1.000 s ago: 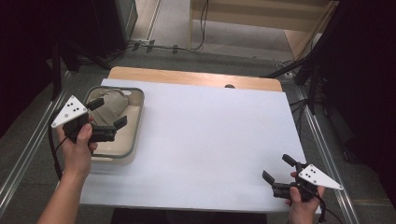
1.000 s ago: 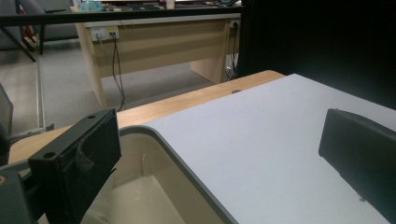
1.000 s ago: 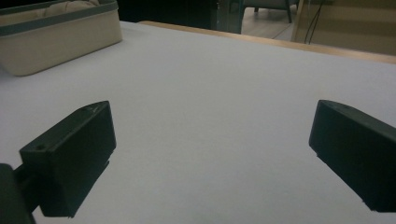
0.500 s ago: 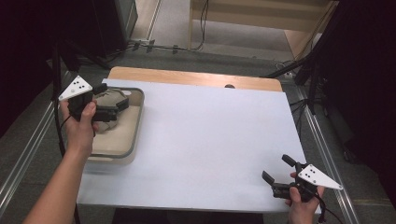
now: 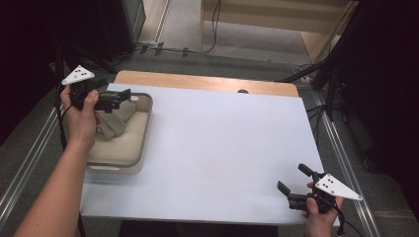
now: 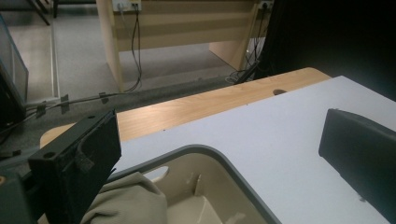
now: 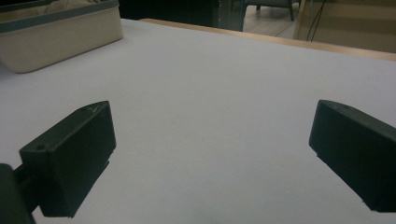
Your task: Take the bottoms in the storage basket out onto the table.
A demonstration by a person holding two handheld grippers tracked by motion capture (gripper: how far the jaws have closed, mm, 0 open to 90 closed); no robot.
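Two hand-held grippers, white table, one bin with cloth.

Left gripper (image 5: 123,97): jaws spread wide, empty, raised in left hand (image 5: 81,116) over far end of beige bin (image 5: 142,133); forearm extended. Bin at table's (image 5: 222,148) left edge holds crumpled tan cloth (image 5: 114,118). Right gripper (image 5: 291,185): jaws apart, empty, at near right corner. No legible markings.

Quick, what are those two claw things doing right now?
Left gripper: open, empty, over the beige plastic bin with crumpled cloth.
Right gripper: open, empty.
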